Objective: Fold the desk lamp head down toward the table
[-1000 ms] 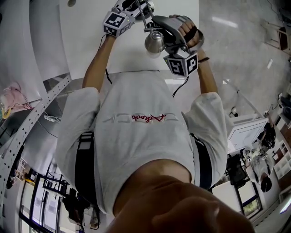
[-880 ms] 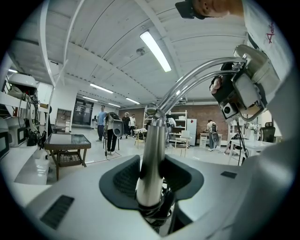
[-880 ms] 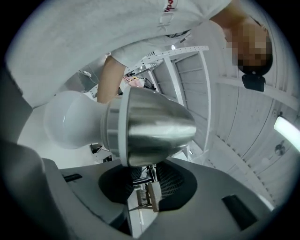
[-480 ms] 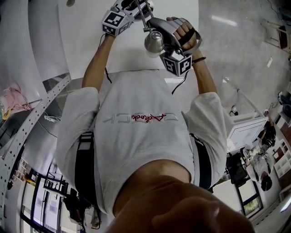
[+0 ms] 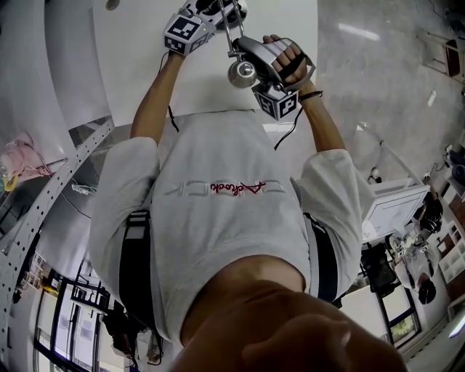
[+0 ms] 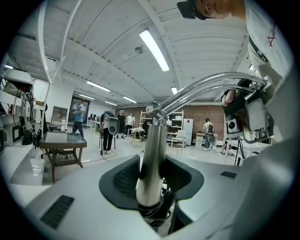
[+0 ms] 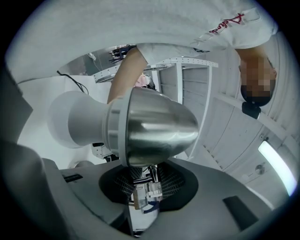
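A chrome desk lamp stands over the white table (image 5: 138, 65). Its bullet-shaped head (image 5: 242, 73) hangs from a thin curved arm (image 5: 231, 33). My left gripper (image 5: 220, 10) is shut on the lamp's upright pole (image 6: 152, 159), the pads on both sides of it. My right gripper (image 5: 254, 57) holds the small joint bracket (image 7: 146, 194) under the lamp head (image 7: 152, 126); its jaws closed in and have just been easing open a little, with the bracket still pinched between them. A white shade end (image 7: 77, 124) sticks out to the left.
A perforated metal rail (image 5: 51, 196) runs at the left and a white box (image 5: 396, 211) sits at the right. In the left gripper view a low dark table (image 6: 61, 140) and several people stand across the room.
My right gripper has rolled and shifted left with the lamp head, which now tilts so more of its rounded end shows. The left gripper has stayed on the pole.
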`<state>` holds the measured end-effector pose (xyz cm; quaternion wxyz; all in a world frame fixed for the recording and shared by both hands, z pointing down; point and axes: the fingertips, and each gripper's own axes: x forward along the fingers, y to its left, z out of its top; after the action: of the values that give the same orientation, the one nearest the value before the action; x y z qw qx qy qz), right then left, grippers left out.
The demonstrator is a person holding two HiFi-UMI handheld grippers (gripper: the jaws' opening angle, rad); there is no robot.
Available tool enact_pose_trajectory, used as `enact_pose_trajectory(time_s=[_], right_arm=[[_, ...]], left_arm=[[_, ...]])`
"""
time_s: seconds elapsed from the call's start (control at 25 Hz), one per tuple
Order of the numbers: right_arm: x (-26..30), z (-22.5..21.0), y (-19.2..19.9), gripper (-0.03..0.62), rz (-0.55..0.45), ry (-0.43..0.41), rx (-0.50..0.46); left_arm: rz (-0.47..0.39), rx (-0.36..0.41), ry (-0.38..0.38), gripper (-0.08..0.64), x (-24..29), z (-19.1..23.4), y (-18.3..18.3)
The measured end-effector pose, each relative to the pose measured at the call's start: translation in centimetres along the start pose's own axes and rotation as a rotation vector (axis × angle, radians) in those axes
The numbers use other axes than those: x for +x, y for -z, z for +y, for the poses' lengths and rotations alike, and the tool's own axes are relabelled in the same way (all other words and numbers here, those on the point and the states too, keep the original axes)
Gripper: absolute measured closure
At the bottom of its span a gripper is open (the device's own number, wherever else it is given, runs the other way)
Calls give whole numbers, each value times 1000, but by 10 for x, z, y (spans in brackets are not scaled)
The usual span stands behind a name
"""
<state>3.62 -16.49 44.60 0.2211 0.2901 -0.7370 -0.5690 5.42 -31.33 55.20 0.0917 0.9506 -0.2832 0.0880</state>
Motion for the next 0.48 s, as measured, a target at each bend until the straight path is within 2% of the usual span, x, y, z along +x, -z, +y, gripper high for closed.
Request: enact_pose_trajectory(time_s=[0.24,0.48], right_arm=[[0,3,3,488,11,28,9],[0,8,2,467,32,-25,66]], left_arm=[[-6,-4,11,385,1,1,-2],[-12,8,13,385,0,1,-2]])
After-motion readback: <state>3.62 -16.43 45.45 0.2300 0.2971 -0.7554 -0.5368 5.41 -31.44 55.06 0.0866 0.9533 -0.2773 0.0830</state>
